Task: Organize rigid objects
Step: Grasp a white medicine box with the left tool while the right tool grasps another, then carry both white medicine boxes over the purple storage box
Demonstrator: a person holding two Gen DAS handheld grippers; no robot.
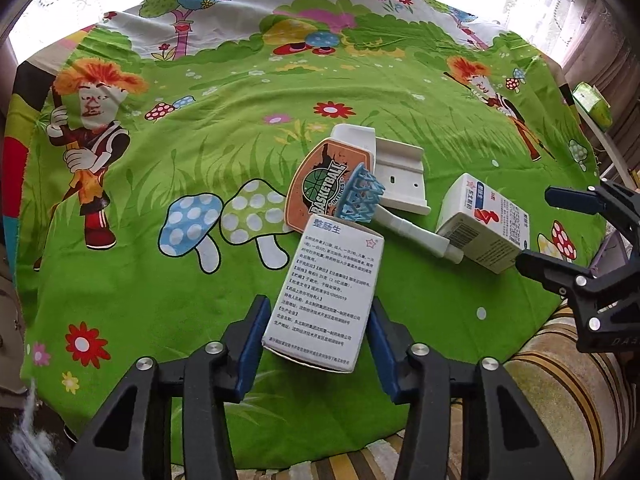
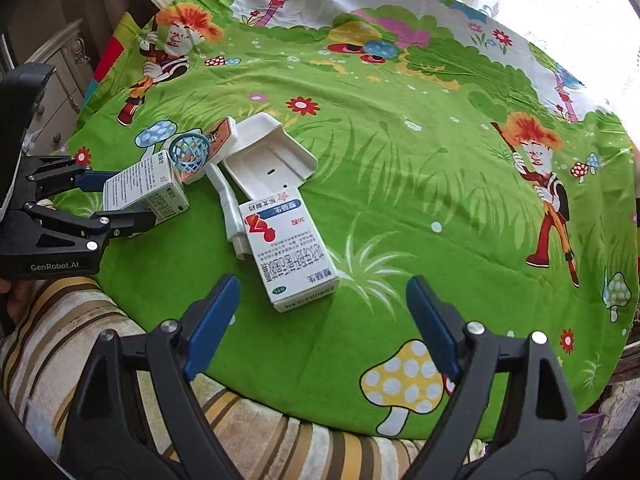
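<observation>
The basketball toy [image 1: 320, 184] is partly hidden behind the medicine box [image 1: 324, 296]

White medicine box [image 1: 326, 296] tilted, second box [image 2: 288, 252] flat beside white bracket [image 2: 268, 160].

Between the blue pads of your left tool [image 1: 316, 344] you see a white box [image 1: 326, 292] with small black print and a blue title. Ahead of it lie an orange board [image 1: 320, 184] with a green and black basketball badge and a light blue hoop [image 1: 360, 194]. The white tray [image 1: 402, 176] is plain. Before your right tool [image 2: 320, 320], the second white box [image 2: 288, 248] carries red and blue marks. The cloth [image 1: 200, 272] is bright green, with spotted mushrooms and red flowers.
</observation>
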